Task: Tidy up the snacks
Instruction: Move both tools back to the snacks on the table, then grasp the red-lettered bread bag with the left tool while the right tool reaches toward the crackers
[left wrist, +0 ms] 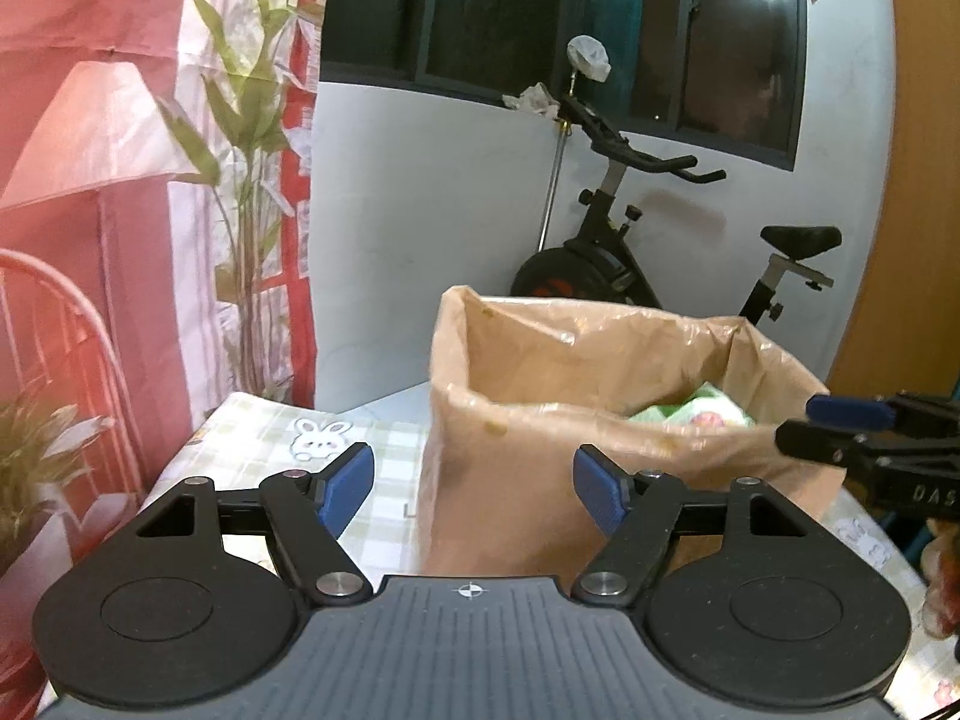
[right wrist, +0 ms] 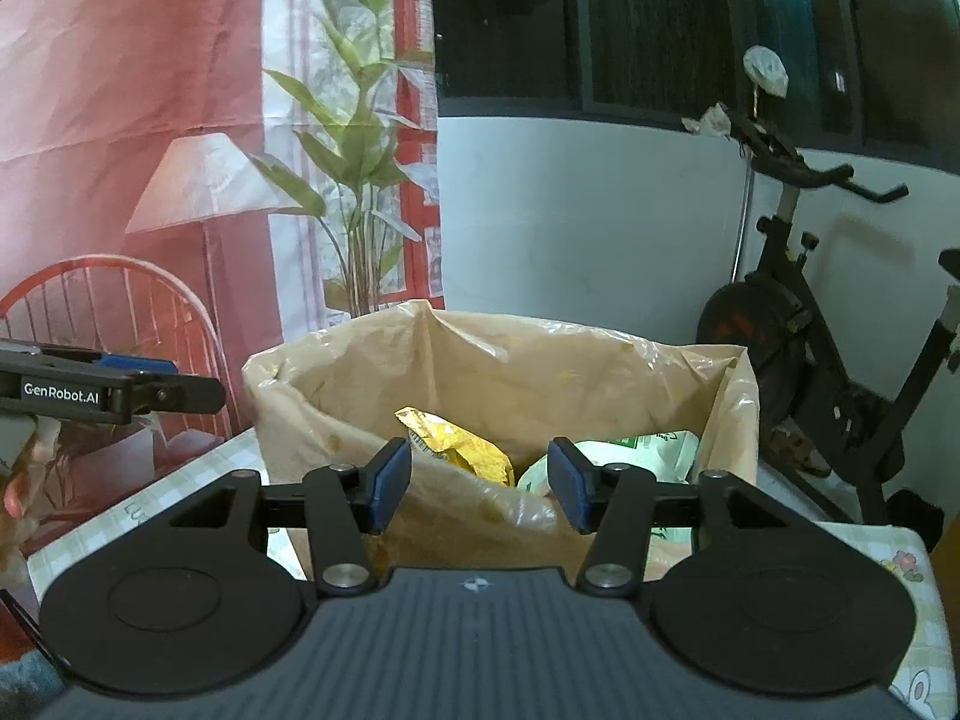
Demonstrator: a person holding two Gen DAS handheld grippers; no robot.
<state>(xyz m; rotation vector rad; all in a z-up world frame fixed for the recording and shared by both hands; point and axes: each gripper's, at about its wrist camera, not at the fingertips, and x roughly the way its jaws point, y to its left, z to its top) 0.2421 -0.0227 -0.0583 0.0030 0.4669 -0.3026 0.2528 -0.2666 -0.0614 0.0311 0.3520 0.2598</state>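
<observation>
One box [right wrist: 336, 420], lined with a brown plastic bag, on a checked tabletop [left wrist: 258, 438] printed with a rabbit

Snacks inside the box: one yellow packet [right wrist: 462, 444] and at least one green-and-white packet [right wrist: 648, 450]; exact count cannot be told

Two grippers:
- left gripper [left wrist: 474, 492], jaws wide apart, nothing between them, just before the box's near wall
- right gripper [right wrist: 477, 483], jaws partly open, empty, at the box's near rim

One exercise bike [left wrist: 630, 240] behind the box, by a dark window

Right wrist view alone shows the yellow packet and a fingertip [right wrist: 15, 501] at the left edge; left wrist view shows only the green-and-white packet [left wrist: 702, 411]
</observation>
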